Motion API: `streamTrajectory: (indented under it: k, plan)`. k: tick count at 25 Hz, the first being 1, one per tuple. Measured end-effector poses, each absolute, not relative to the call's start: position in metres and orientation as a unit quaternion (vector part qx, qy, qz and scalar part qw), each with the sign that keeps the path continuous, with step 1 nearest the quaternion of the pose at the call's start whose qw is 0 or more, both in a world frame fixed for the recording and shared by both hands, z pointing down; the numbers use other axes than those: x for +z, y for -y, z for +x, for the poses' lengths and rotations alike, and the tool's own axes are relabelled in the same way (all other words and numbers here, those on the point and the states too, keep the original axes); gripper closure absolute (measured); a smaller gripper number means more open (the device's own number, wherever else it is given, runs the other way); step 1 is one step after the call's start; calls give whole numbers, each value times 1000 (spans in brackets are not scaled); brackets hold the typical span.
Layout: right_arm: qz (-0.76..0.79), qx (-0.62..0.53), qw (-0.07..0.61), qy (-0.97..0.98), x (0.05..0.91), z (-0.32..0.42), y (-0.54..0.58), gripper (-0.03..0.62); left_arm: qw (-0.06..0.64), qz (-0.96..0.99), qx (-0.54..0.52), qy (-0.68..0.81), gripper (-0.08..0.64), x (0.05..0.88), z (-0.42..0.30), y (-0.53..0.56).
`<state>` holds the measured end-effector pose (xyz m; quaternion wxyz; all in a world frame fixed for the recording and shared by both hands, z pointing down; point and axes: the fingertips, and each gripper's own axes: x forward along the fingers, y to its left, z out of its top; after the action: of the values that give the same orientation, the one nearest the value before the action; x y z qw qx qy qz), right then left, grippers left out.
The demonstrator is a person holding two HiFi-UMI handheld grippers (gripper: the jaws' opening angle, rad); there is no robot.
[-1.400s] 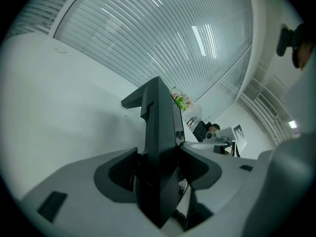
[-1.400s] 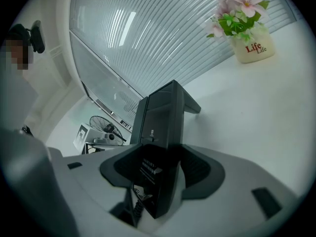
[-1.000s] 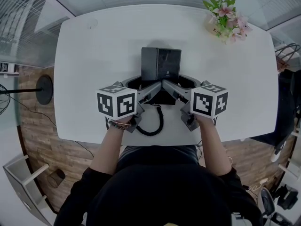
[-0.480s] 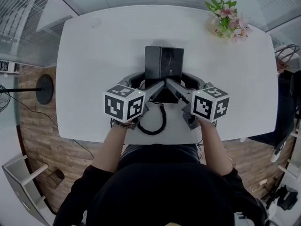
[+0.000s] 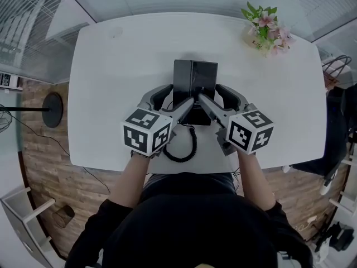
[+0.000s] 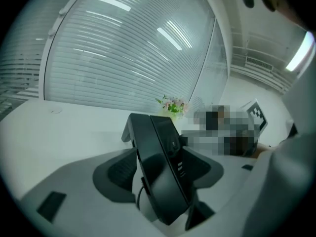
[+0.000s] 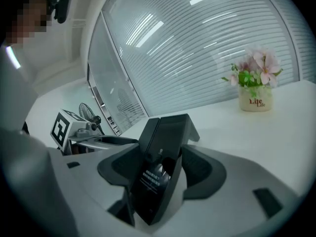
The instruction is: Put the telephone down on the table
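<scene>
Counting what sits on the white table (image 5: 111,66): one black telephone (image 5: 195,78), two grippers, one coiled cord (image 5: 187,148), one pot of pink flowers (image 5: 266,27). The telephone stands at table centre. The left gripper (image 5: 179,94) comes in from 7 o'clock and the right gripper (image 5: 210,92) from 5. Both jaw pairs are wide with the telephone between them, and the right pair has just been opening. Telephone's foot hidden behind jaws. Cord at 6 o'clock, upper end lost under them. Flowers at 1 o'clock, well apart.

White table (image 5: 122,82), flower pot (image 5: 266,29) at corner
</scene>
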<state>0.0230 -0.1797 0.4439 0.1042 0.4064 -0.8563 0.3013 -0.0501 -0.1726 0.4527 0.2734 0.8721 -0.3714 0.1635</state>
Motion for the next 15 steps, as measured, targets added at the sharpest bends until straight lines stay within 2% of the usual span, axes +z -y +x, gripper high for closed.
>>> streamTrajectory:
  k: [10,15]
  plan:
    - [429,216,40,876,382,26,182,325,207,893,93,388,264,389,-52,175]
    - [442,168,0,881,343,32,180,333,147,902,71,400,269,353,-52,176]
